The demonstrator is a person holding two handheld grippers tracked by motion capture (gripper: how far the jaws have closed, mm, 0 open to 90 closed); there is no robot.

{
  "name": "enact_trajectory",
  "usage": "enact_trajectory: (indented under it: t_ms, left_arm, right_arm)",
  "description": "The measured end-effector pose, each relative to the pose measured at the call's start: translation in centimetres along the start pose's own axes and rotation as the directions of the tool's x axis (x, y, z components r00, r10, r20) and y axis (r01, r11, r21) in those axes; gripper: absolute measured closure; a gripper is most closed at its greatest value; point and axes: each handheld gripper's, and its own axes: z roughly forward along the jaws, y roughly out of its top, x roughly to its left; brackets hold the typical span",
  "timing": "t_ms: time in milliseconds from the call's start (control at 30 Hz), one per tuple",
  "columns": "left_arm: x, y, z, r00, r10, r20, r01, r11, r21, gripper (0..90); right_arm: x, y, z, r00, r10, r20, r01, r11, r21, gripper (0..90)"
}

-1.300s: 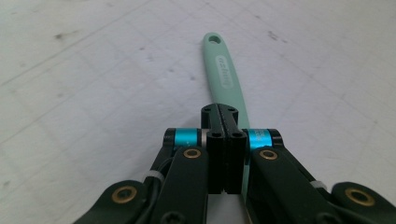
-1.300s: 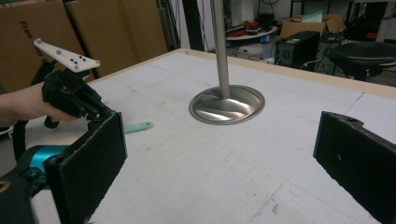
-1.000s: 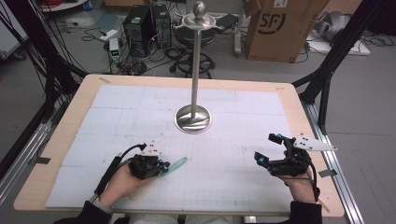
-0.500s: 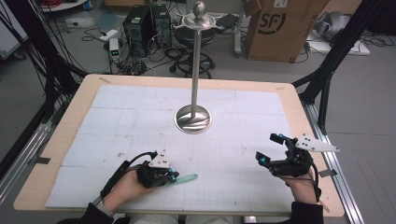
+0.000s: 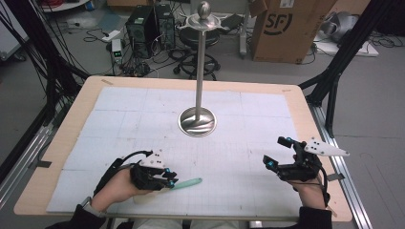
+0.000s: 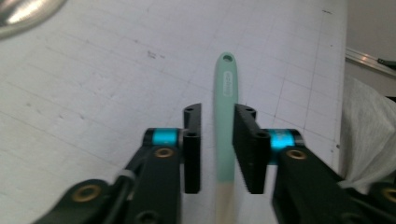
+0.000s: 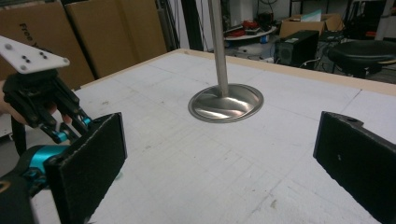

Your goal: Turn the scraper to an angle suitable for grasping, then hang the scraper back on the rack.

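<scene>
One slim mint spatula, seemingly silicone

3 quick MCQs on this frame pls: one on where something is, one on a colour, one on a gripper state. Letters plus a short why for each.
1. Where does the metal stand sit?
A. mid-table, beyond both grippers
B. at the near left corner
C. on the floor

2. What colour is the handle of the utensil between the left gripper's jaws?
A. red
B. mint green
C. black

3. How do the jaws of the right gripper stand?
A. wide apart, nothing between them
B. clamped on the stand's pole
C. closed on a cloth

Answers:
1 A: the high view shows its round base on the white mat, farther from the person than both hands.
2 B: the left gripper view shows a mint green handle with a hanging hole at its tip.
3 A: the right gripper view shows bare mat between the two pads.
</scene>
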Motion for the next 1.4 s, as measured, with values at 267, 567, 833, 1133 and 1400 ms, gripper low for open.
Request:
enact_trajectory:
  t_ms: [267, 567, 833, 1133, 1400]
  left_arm:
    - [-0.8, 0.1, -0.9, 0.9973, 0.072, 0.013, -0.072, 0.9973, -0.013, 32.6]
    - [-1.3, 0.4, -1.0, 0.9963, 0.086, 0.001, -0.086, 0.9937, 0.071, 20.6]
    - [-0.6, 1.7, -0.8, 0.9955, 0.071, 0.063, -0.082, 0.9797, 0.183, 23.4]
    - [-0.3, 1.6, 1.0, 0.9932, 0.072, 0.091, -0.098, 0.9421, 0.321, 30.9]
    - [0.1, 1.9, 2.2, 0.9965, 0.056, 0.062, -0.077, 0.9084, 0.411, 45.5]
  right_arm:
    - [0.4, 0.4, 0.4, 0.9997, -0.007, -0.023, 0.007, 1.0, -0.007, 1.6]
    - [0.3, 0.6, 0.9, 0.999, -0.005, -0.044, 0.005, 1.0, -0.004, 1.5]
    - [0.2, 0.9, 1.2, 0.9982, -0.001, -0.06, 0.0, 1.0, -0.011, 1.5]
    - [0.1, 1.0, 1.4, 0.9979, 0.001, -0.064, -0.001, 1.0, -0.011, 1.5]
    - [0.1, 1.0, 1.4, 0.998, -0.002, -0.063, 0.002, 1.0, -0.01, 1.6]
